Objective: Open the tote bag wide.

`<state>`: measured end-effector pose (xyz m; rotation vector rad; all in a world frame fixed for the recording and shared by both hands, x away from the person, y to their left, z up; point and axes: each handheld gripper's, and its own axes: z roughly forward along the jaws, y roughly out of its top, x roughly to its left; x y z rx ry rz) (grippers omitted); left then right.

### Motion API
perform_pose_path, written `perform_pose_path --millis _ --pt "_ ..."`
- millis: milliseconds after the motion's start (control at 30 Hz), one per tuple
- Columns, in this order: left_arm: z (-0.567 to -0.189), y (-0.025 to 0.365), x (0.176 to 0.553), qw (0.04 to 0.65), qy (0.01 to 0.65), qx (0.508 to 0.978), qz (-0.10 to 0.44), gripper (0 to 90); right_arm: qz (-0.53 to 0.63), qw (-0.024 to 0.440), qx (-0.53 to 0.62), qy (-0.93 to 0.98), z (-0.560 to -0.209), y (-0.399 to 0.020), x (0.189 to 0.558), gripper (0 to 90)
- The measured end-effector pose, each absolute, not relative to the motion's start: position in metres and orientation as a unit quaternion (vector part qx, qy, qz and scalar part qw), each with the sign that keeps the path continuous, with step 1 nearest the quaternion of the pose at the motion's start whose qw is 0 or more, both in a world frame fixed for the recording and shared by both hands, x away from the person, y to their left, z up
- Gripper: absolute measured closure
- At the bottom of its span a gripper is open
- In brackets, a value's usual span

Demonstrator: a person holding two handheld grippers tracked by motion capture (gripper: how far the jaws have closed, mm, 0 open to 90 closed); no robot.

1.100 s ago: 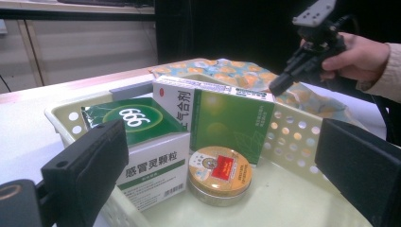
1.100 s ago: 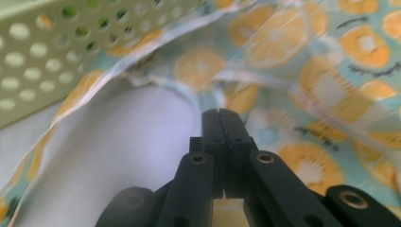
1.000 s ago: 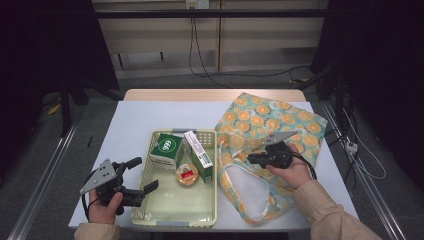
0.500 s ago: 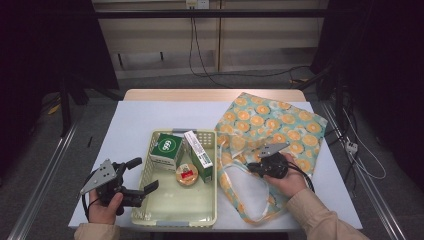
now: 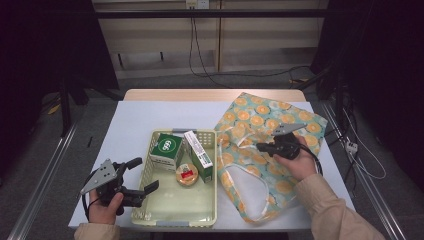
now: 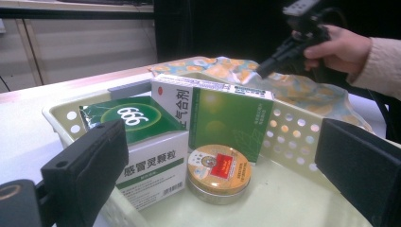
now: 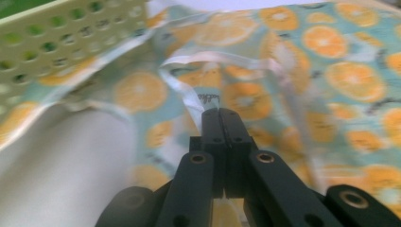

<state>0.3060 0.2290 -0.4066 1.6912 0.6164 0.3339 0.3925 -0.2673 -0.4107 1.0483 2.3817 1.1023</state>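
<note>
Orange-printed cloth makes up the tote bag [image 5: 270,135], which lies flat on the right of the surface [image 5: 130,125], its mouth and white handles [image 5: 235,172] turned toward the pale basket [image 5: 209,200] just beside it. The right hand-held gripper [image 5: 260,146] has just been closing; in the right gripper view its jaws meet on a white strap [image 7: 201,97] at the bag's edge, so the cloth looks pinched and ready to be lifted open. The left hand-held gripper [image 5: 142,176] hangs at the basket's near left corner, jaws spread wide and holding nothing. Nothing looks packed yet: the green-topped box [image 5: 166,147], the long green carton [image 5: 199,149] and the round tin [image 5: 186,174] all sit in the basket. My reading is an early stage: opening the bag, all three items left to move.
</note>
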Motion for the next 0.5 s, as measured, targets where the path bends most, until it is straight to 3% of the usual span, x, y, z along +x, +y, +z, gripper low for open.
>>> perform_pose_path --millis 167,500 --pt "-0.407 0.227 0.306 0.61 0.265 0.733 0.143 3.3 0.375 0.156 0.406 0.819 -0.421 -0.284 0.424 90.0" --pt "-0.409 0.231 0.307 0.61 0.268 0.731 0.144 3.4 0.357 0.175 0.456 0.796 -0.448 -0.304 0.445 90.0"
